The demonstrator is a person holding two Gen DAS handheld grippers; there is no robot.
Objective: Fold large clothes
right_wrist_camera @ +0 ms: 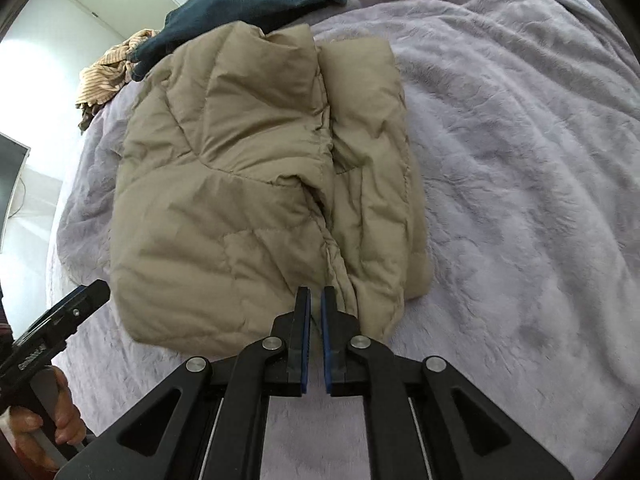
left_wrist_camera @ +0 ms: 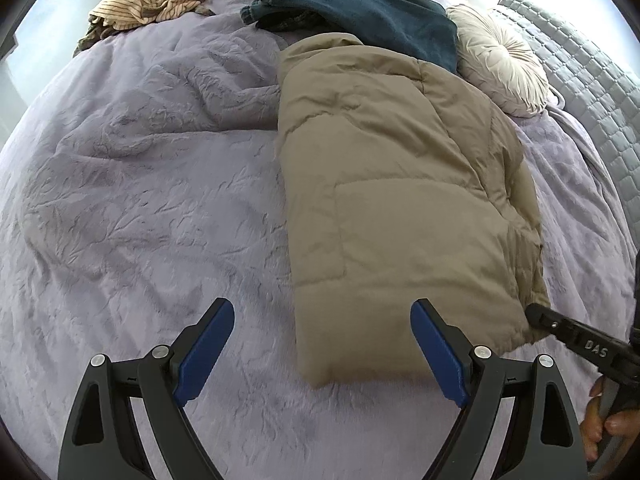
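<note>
A tan puffer jacket [left_wrist_camera: 400, 184] lies folded lengthwise on the lilac blanket [left_wrist_camera: 140, 200], its hem toward me. My left gripper [left_wrist_camera: 322, 344] hovers wide open over the hem's left corner, one pad above the blanket and one above the jacket, nothing between them. In the right wrist view the jacket [right_wrist_camera: 248, 184] shows one side panel folded over the middle. My right gripper [right_wrist_camera: 316, 292] has its pads almost together at the hem's right part, pinching the edge of the fabric. The same gripper [left_wrist_camera: 538, 314] meets the jacket's near right corner in the left wrist view.
Dark blue jeans [left_wrist_camera: 360, 12] lie beyond the jacket's collar. A striped beige garment [left_wrist_camera: 156, 0] is bunched at the far left. A round cream cushion [left_wrist_camera: 500, 60] and a quilted grey headboard [left_wrist_camera: 580, 80] are to the right. A person's hand [right_wrist_camera: 60, 420] holds the left gripper's handle.
</note>
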